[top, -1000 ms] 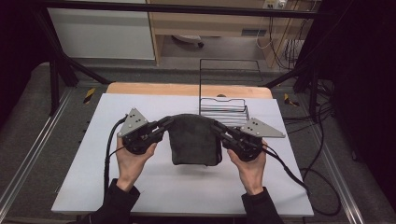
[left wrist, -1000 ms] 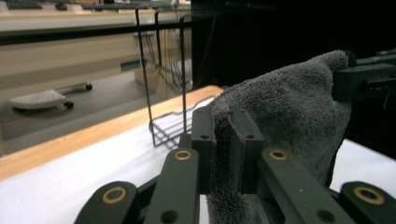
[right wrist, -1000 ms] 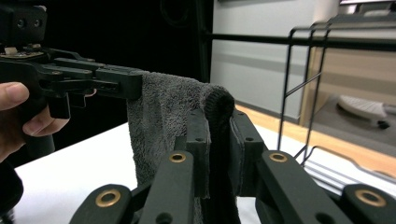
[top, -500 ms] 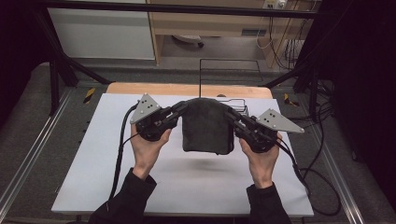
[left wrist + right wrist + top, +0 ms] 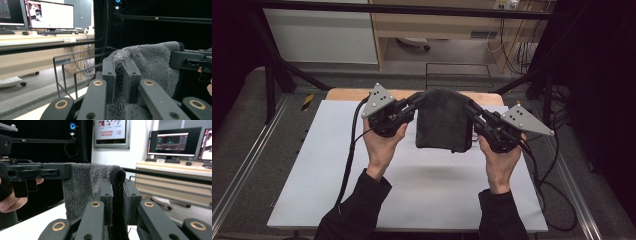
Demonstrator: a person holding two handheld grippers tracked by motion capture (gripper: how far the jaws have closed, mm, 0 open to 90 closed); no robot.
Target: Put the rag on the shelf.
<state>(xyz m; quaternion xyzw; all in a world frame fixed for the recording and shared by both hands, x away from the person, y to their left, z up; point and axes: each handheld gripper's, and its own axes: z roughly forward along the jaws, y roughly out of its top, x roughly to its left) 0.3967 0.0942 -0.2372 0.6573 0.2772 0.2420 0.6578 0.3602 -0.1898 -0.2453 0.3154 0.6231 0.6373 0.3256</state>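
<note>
Now both tools, left tool [image 5: 412,103] and right tool [image 5: 475,114], pinch the grey towel [image 5: 443,120] (lifted higher, toward 12 o'clock), off the table [image 5: 312,165].

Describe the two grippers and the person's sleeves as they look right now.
Both the left gripper and the right gripper are black, each claw built of linked bars with brass-coloured rivets, topped by a grey three-cornered plate with a black cable trailing. The sleeves are dark.
</note>
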